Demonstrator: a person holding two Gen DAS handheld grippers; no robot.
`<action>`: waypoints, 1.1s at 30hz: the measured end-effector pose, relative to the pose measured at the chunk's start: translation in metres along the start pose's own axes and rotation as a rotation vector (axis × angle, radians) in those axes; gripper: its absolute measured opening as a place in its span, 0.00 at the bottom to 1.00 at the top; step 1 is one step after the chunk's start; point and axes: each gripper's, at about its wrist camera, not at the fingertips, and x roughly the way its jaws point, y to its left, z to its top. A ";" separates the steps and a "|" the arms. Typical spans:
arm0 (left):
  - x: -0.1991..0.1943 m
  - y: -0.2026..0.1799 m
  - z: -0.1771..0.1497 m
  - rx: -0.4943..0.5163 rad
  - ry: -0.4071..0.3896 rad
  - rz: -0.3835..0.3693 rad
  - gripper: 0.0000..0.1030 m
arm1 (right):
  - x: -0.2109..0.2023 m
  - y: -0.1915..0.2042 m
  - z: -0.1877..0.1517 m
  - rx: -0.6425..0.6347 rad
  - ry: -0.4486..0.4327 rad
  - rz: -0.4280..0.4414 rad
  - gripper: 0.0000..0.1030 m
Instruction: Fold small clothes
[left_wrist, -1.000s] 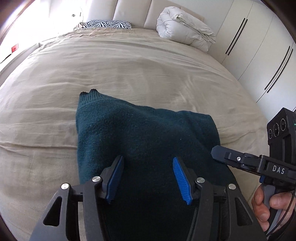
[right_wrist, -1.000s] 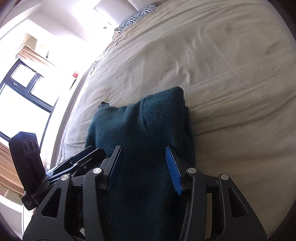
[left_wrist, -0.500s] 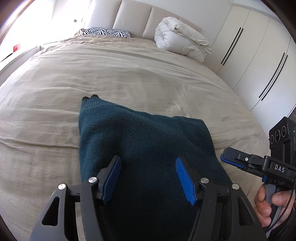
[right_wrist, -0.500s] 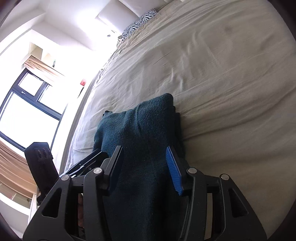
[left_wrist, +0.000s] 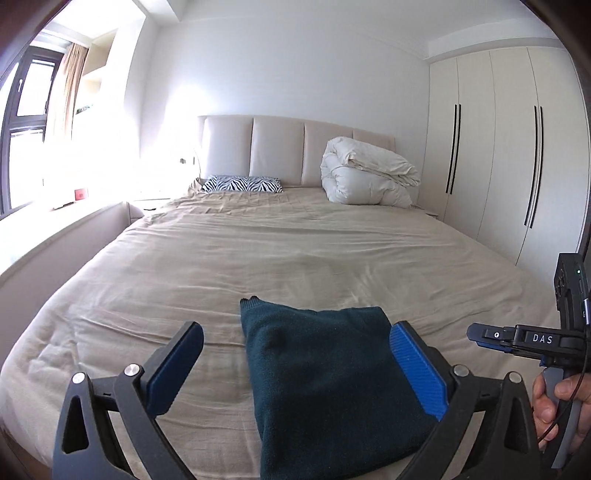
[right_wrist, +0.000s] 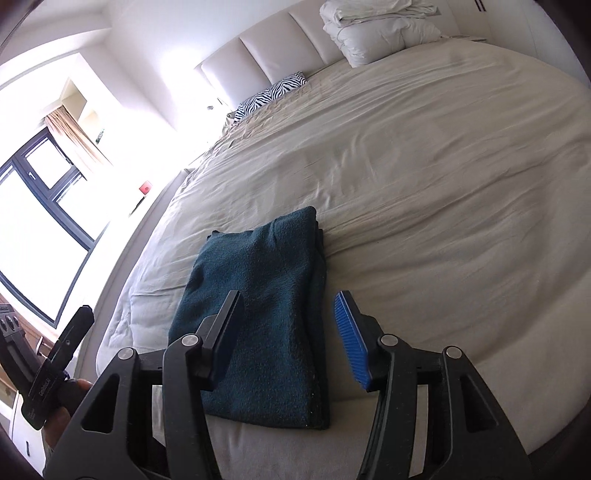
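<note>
A home bedroom: wide beige-sheeted bed (left_wrist: 258, 251), cream padded headboard (left_wrist: 277, 147), zebra-striped pillow (left_wrist: 242, 184), tall white wardrobe doors (left_wrist: 495, 147).

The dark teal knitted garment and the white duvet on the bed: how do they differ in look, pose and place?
The dark teal knitted garment is folded into a flat rectangle; the white duvet is a thick, puffy bundle. The garment lies at the near end of the beige bed, between the open left gripper fingers; the duvet sits far off against the padded headboard. Both are folded and rest on the bed, and no gripper touches them.
</note>
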 end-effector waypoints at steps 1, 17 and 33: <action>-0.010 -0.003 0.006 0.009 -0.038 0.028 1.00 | -0.010 0.005 0.000 -0.019 -0.030 -0.007 0.48; -0.083 -0.005 0.064 0.063 -0.242 0.280 1.00 | -0.175 0.105 0.007 -0.323 -0.655 -0.205 1.00; 0.015 0.003 -0.034 -0.003 0.380 0.212 1.00 | -0.114 0.094 -0.025 -0.283 -0.263 -0.310 1.00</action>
